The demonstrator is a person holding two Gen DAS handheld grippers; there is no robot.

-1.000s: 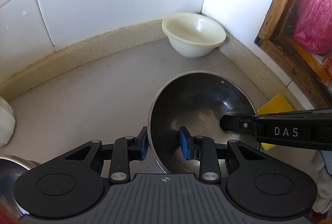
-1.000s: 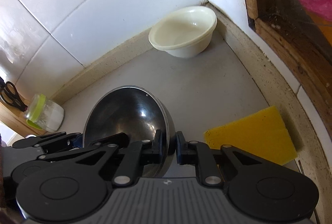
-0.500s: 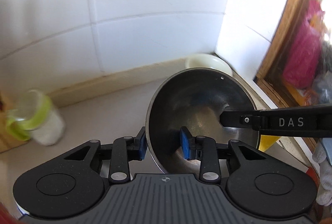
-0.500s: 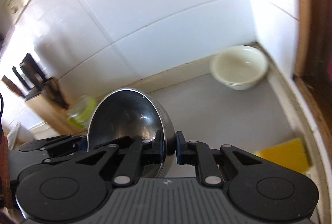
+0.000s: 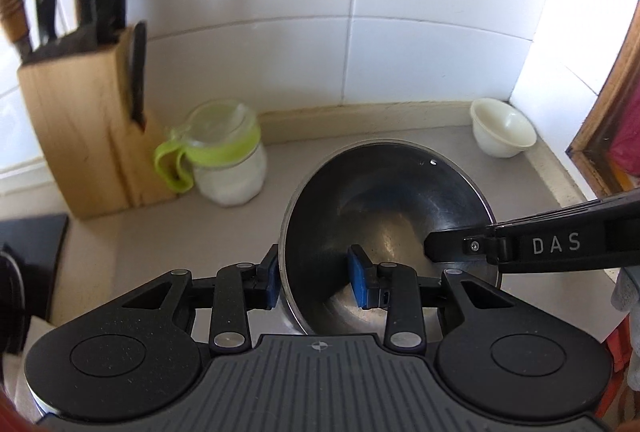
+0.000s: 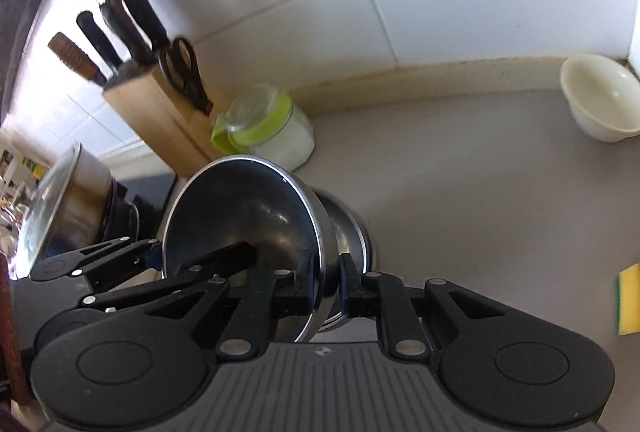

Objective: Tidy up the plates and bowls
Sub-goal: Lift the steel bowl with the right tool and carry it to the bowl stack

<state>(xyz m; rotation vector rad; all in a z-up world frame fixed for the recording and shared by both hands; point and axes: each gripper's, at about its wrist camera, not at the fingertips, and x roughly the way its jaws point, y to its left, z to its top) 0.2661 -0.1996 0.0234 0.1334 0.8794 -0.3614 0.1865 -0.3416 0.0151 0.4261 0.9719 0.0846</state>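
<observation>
A steel bowl (image 5: 384, 216) is held tilted above the counter by both grippers. My left gripper (image 5: 316, 282) has its blue pads on either side of the bowl's left rim. My right gripper (image 6: 325, 290) is shut on the opposite rim of the same bowl (image 6: 244, 220); one of its fingers (image 5: 460, 252) reaches into the left wrist view. A second steel bowl (image 6: 352, 232) sits on the counter under the held one. A cream bowl (image 5: 502, 127) stands in the far right corner and also shows in the right wrist view (image 6: 600, 99).
A wooden knife block (image 5: 80, 127) with knives and scissors stands at the left by the tiled wall. A jar with a green lid (image 5: 224, 155) sits beside it. A lidded steel pot (image 6: 68, 207) is at far left. A yellow sponge (image 6: 628, 300) lies at the right.
Both grippers have lifted the steel bowl and carried it left and back from the corner. The cream bowl and sponge now look farther away; the knife block and jar have come into view.
</observation>
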